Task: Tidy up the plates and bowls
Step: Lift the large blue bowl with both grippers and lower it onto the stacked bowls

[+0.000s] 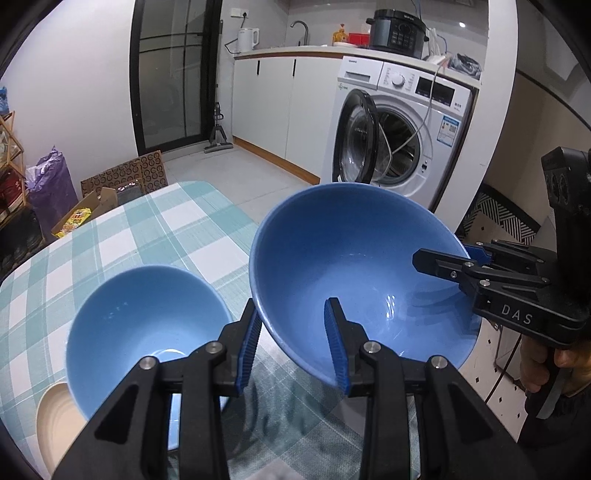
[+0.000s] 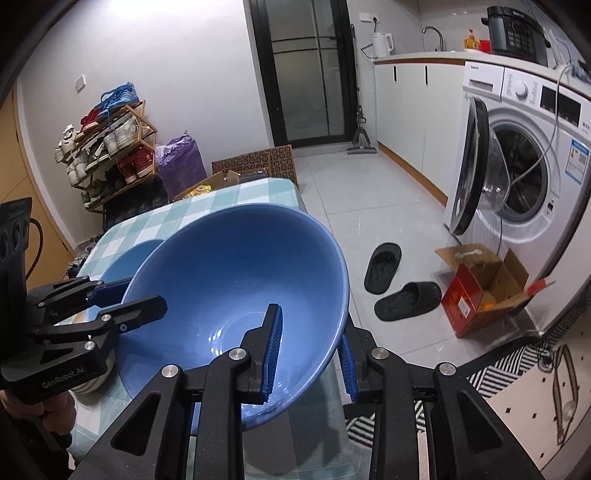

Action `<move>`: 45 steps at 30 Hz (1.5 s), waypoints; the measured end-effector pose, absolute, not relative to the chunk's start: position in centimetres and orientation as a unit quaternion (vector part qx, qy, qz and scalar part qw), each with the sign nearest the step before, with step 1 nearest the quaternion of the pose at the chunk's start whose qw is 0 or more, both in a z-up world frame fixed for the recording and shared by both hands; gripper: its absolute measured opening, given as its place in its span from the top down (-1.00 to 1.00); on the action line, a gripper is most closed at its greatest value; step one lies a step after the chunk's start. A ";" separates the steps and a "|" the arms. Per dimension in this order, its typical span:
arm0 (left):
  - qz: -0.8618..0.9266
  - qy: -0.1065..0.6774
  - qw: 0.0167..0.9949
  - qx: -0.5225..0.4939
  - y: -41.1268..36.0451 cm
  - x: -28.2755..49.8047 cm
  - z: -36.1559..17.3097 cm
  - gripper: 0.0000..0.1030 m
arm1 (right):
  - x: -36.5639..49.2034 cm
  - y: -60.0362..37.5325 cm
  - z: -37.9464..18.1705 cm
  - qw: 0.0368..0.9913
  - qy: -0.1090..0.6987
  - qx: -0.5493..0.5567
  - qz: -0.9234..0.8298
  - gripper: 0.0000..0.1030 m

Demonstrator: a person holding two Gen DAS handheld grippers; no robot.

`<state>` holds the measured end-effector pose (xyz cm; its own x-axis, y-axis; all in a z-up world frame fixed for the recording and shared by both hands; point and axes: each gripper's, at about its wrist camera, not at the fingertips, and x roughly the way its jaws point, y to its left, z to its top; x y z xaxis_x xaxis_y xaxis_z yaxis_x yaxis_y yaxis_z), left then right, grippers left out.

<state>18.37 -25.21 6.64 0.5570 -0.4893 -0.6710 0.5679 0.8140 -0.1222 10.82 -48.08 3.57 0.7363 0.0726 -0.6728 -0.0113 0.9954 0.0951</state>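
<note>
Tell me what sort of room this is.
Probably a home kitchen with a laundry corner: a front-loading washing machine beside white cabinets, a countertop with a faucet and an electric kettle, and a loaded shoe rack.

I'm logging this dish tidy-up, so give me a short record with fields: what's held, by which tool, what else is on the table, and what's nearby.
held item: large blue bowl, lifted and tilted above the table
left tool: shut on the bowl's near rim, one finger inside, one outside
right tool: shut on the opposite rim, same way
table: teal and white checked cloth
also on table: smaller blue bowl, sitting on a cream plate
nearby: washing machine, door open
</note>
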 end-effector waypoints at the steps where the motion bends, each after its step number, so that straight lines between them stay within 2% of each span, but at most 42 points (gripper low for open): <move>1: -0.299 0.360 0.882 0.052 -24.9 18.3 6.9 0.35 | 10.9 -47.9 3.9 0.931 0.361 0.039 0.023 0.42; 21: -0.258 0.318 0.912 0.019 -18.0 18.5 10.6 0.35 | 12.6 -40.9 9.2 0.940 0.337 0.004 0.061 0.42; 45: -0.201 0.331 0.922 -0.022 -10.7 19.5 8.4 0.35 | 16.4 -31.1 8.0 0.930 0.352 -0.031 0.101 0.42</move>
